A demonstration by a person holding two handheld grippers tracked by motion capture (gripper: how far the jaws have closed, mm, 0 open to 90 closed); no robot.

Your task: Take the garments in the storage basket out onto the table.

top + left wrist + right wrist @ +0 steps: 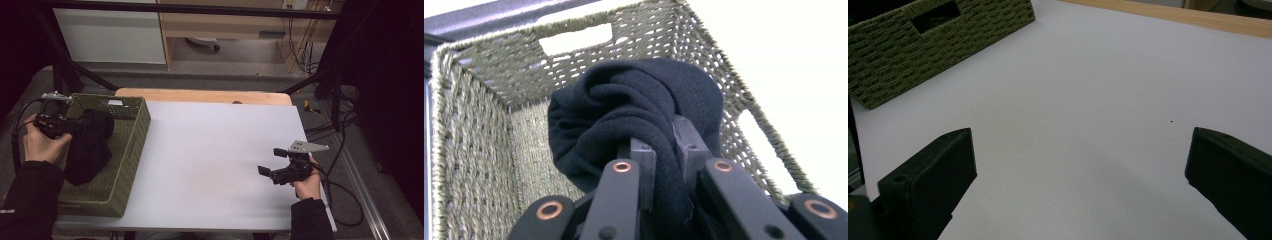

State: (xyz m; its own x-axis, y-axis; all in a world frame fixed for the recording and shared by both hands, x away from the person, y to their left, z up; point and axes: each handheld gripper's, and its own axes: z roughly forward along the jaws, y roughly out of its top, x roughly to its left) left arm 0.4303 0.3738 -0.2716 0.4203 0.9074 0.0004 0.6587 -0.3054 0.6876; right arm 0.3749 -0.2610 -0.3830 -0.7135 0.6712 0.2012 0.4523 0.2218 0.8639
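A person at a white bench point(215, 150) works two hand-held claws. The left claw point(80, 126) is clamped on a bundle of black cloth point(90, 147), held above the inside of a green woven basket point(131, 145) at the bench's left edge; the cloth hangs down from the grip w/ its lower end low in the basket, tho whether it touches the bottom can't be told. In the left gripper view the left claw point(664, 150) pinches a thick fold of the black cloth point(634, 105) between its two black jaws, the rest bunched into a rounded lump in front of them, w/ the basket's point(479, 150) woven walls and handle slots around it. The right claw point(272, 161) sits well apart, near the bench's right front corner, jaws apart w/ nothing between them, hovering just over the bare surface. In the right gripper view the right claw point(1080, 165) shows its jaws spread wide over the white bench point(1088, 90), the basket point(923, 45) at upper left. A wooden strip point(200, 95) runs along the bench's far edge
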